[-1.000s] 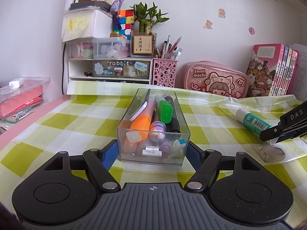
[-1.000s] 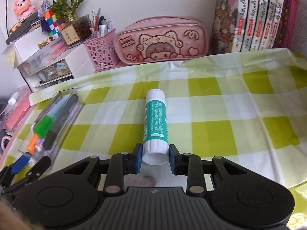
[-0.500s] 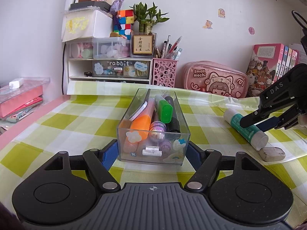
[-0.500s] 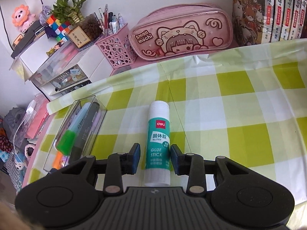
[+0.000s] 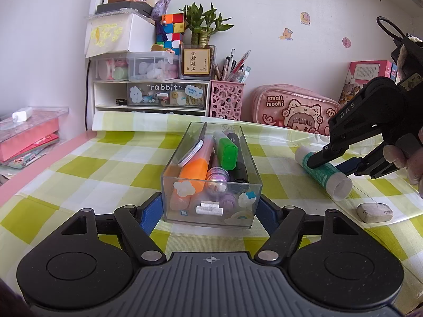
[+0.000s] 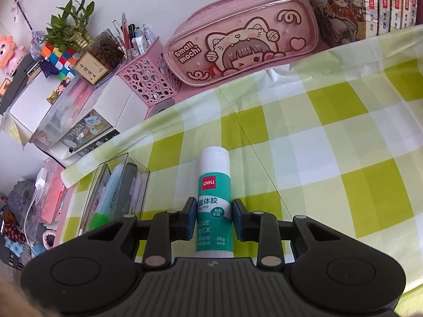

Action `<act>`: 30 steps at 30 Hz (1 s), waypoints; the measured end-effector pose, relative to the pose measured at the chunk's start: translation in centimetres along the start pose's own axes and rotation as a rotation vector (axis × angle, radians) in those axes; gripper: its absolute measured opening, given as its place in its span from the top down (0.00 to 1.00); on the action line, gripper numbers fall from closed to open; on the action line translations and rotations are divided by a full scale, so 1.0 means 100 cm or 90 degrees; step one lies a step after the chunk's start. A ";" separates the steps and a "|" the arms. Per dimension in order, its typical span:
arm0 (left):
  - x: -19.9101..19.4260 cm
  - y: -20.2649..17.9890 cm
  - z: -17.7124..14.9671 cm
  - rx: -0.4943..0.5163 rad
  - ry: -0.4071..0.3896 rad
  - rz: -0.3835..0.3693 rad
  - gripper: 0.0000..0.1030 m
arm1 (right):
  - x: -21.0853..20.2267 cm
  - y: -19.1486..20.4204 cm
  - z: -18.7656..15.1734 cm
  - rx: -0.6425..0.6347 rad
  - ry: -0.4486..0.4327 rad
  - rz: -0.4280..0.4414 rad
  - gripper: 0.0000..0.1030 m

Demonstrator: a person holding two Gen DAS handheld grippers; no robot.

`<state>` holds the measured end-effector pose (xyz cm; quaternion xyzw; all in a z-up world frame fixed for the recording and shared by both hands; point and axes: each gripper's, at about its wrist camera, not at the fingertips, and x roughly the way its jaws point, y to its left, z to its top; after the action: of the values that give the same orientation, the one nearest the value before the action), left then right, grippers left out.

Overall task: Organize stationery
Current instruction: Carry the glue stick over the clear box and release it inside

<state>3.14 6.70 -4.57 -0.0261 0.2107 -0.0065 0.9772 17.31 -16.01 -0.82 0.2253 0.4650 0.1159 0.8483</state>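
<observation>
The glue stick [image 6: 214,200] is a short, rigid plastic cylinder, and I judge it light, smooth-walled and prone to rolling or slipping if gripped near either end. It lies lengthwise between the blue pads of my right gripper [image 6: 214,218], cap end pointing away from me toward the pink pencil case [image 6: 243,42]. The jaws have just been closing, narrow and set against the label at about mid-body; both pads appear to touch the tube. From the left wrist view the stick [image 5: 323,170] looks tilted, base end raised off the checked tablecloth [image 6: 330,142], so I treat it as held. Mid-body is the correct place to hold: the wall is stiff there and the weight balances. To the left of the glue stick stands the clear box [image 5: 211,177], already carrying markers and highlighters packed lengthwise. My left gripper [image 5: 211,211] has its pads pressed on the box's near end, one on each side wall, holding it steady. Thin clear plastic may crack or skid under excess squeeze. A grey eraser [image 5: 374,211] lies near the glue stick's base, apart from it.
</observation>
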 end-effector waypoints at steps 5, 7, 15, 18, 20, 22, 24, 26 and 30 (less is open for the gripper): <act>0.000 0.000 0.000 0.001 0.000 0.000 0.29 | 0.002 0.004 -0.004 0.065 -0.011 0.043 0.70; 0.000 0.000 0.000 0.001 0.000 0.000 0.29 | 0.000 0.008 -0.012 0.091 -0.017 0.079 0.70; 0.000 -0.001 0.000 0.002 -0.002 0.000 0.29 | -0.012 0.022 -0.031 0.133 -0.046 0.150 0.70; 0.000 -0.001 0.001 0.001 -0.002 0.000 0.29 | -0.013 0.027 -0.028 0.149 -0.061 0.170 0.70; 0.000 -0.001 0.001 0.002 -0.002 0.000 0.29 | -0.009 0.033 -0.026 0.157 -0.058 0.184 0.70; 0.000 0.000 0.001 0.001 -0.002 -0.001 0.29 | -0.003 0.041 -0.025 0.157 -0.051 0.195 0.70; 0.000 0.000 0.001 0.000 -0.002 -0.002 0.29 | 0.001 0.050 -0.026 0.151 -0.049 0.194 0.70; 0.000 0.000 0.001 0.000 -0.002 -0.002 0.29 | 0.005 0.057 -0.026 0.144 -0.053 0.187 0.70; 0.000 0.000 0.001 -0.002 -0.001 -0.004 0.29 | 0.014 0.068 -0.028 0.129 -0.055 0.154 0.70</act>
<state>3.23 6.73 -4.47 -0.0286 0.2098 -0.0090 0.9773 15.84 -8.76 0.21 0.3690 0.4067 0.1597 0.8203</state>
